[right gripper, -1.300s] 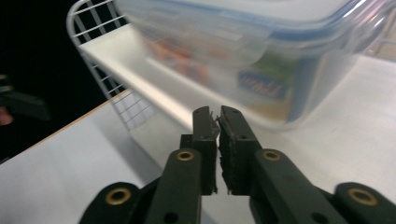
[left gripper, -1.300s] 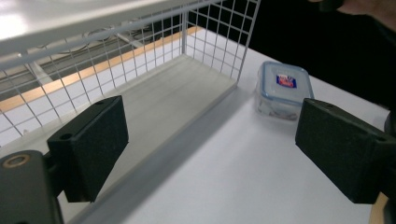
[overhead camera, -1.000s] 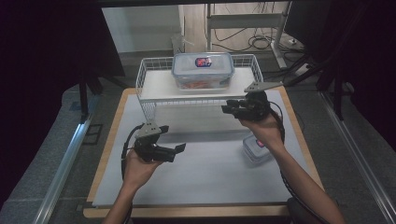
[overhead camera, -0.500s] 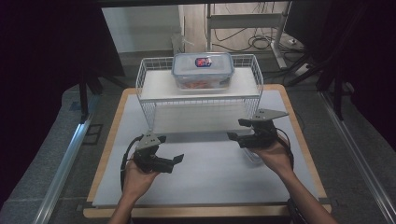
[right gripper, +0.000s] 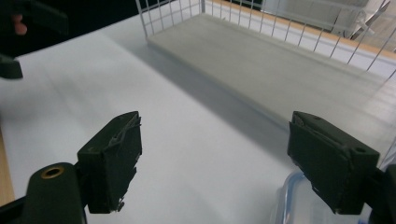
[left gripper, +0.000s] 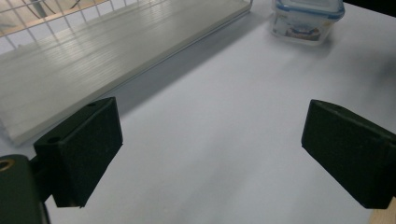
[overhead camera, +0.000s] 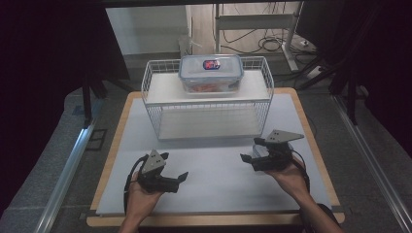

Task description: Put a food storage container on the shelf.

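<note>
The right gripper [overhead camera: 252, 158], a black two-jaw tool with a grey three-cornered plate on top, sits at the lower right of the high view; its jaws have just been opening and now stand wide apart with nothing between the pads. In the right gripper view its two black, matte, block-shaped pads [right gripper: 114, 161] rise from the bottom corners, and the rounded corner of a small clear plastic container with a blue-rimmed lid [right gripper: 299, 200] lies just below the right-hand jaw at the lower right of the frame; whether the jaw touches it cannot be told. In the high view that container [overhead camera: 260, 150] is mostly covered by the gripper. The left gripper [overhead camera: 177, 180], of the same build, is at the lower left of the high view, and its jaws also stand wide with nothing held. In the left gripper view the same small container [left gripper: 307, 19] stands well apart at the upper right, upright on the smooth white table cover [left gripper: 219, 140]. Beyond both tools, at the centre of the high view, stands a white wire rack [overhead camera: 206, 104] with two flat, pale shelf boards. On its upper board rests a larger clear rectangular plastic box with a blue-rimmed lid [overhead camera: 210, 72], a red and blue label on top. The white cover lies on a light wooden tabletop [overhead camera: 114, 141].
</note>
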Available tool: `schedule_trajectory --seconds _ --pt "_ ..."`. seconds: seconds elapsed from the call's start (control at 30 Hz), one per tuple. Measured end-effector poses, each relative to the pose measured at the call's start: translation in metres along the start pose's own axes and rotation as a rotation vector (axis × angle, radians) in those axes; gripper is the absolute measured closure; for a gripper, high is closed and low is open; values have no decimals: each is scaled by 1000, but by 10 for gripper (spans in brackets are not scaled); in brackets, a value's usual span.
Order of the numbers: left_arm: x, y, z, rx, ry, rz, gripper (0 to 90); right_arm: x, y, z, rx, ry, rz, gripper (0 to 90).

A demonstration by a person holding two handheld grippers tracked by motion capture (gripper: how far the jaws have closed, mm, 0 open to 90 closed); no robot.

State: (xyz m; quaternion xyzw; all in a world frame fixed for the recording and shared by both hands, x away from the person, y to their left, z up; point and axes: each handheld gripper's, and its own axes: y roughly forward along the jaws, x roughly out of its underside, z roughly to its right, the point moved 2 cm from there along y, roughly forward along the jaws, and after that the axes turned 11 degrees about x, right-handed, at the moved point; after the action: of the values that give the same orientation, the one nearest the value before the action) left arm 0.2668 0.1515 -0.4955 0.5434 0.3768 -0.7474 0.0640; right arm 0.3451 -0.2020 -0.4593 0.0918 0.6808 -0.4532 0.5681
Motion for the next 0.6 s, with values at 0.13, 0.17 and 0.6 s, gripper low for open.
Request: schedule_trajectory --seconds 0.13,0.17,0.6 --pt "10 -3 3 -20 -5 -1 51 14 -3 -6 11 -20 -17 159" --pt "13 -3 5 -24 -1 -9 50 17 -4 -7 12 -22 -22 153" --pt "28 -3 10 -38 5 -50 44 42 -7 -14 46 -89 -81 108"
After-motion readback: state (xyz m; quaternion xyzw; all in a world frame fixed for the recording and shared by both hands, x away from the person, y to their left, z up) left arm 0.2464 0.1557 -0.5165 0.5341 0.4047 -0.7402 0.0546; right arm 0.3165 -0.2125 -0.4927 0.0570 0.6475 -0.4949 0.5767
